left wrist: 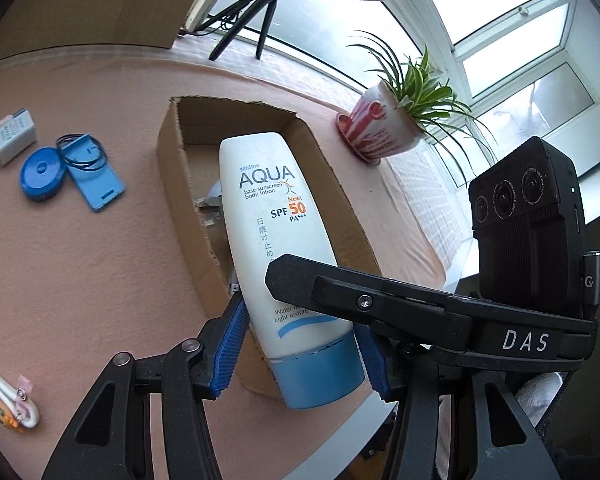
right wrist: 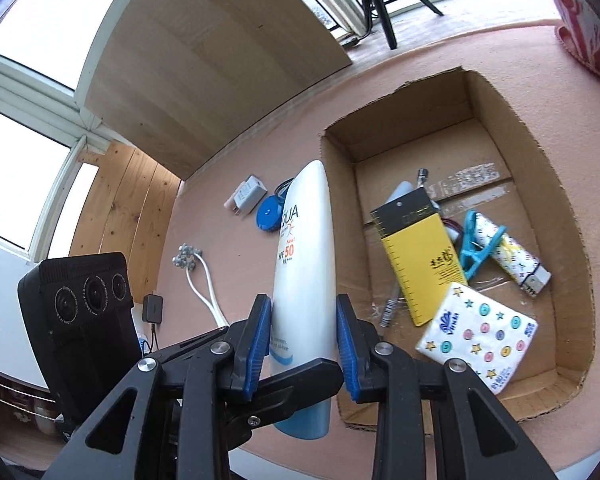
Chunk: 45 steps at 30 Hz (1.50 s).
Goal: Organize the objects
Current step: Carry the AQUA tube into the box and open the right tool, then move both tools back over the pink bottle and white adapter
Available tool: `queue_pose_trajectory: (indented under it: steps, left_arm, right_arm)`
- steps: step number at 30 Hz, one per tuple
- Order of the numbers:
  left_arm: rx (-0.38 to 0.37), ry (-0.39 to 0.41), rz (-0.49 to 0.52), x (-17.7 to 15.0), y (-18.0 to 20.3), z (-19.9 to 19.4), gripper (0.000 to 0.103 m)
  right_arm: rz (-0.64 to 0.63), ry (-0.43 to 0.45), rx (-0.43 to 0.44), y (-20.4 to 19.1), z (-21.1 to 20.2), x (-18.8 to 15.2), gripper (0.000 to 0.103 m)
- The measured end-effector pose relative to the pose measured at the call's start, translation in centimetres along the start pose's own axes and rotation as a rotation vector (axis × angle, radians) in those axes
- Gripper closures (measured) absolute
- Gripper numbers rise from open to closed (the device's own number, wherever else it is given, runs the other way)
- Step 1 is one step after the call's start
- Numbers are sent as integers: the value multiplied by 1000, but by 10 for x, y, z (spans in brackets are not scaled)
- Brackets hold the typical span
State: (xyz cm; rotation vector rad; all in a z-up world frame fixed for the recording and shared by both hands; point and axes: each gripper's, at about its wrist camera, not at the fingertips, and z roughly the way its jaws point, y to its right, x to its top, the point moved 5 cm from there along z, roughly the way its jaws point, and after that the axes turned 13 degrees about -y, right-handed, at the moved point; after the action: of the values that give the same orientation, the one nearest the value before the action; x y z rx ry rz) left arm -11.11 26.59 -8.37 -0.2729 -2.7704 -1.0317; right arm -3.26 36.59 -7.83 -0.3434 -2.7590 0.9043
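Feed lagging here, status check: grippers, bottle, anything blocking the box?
Left gripper and right gripper both shut on the sunscreen bottle. Bottle held beside the cardboard box. Nothing in the way; box part filled.

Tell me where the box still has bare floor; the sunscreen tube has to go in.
Free: the far end of the box, between its back wall and the yellow pack. Crowded: the middle and near end, where the yellow pack, clothespin, patterned tube and tissue pack lie. Both grippers clamp the sunscreen tube.
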Motion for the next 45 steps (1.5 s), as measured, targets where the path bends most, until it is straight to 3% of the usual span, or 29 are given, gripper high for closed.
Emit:
queue_pose_trajectory:
  steps: [9, 13, 17, 24, 36, 42, 45]
  left_arm:
    - [12, -23, 16, -1, 12, 14, 47]
    - [49, -19, 16, 0, 4, 11, 39]
    - [55, -14, 13, -2, -1, 4, 39]
    - [84, -2, 9, -9, -15, -17, 38]
    - [187, 69, -162, -7, -102, -84, 38]
    - [298, 100, -258, 18, -152, -115, 39]
    - [388, 91, -308, 41, -181, -123, 39]
  right_arm:
    - [25, 4, -21, 16, -4, 1, 73]
    - [42, 35, -93, 23, -7, 5, 53]
    - [27, 64, -139, 22, -12, 7, 53]
    - [36, 83, -127, 16, -8, 7, 53]
    - [-49, 155, -225, -19, -9, -7, 53]
    - [-62, 151, -228, -30, -1, -15, 53]
    - [-43, 143, -213, -28, 7, -21, 53]
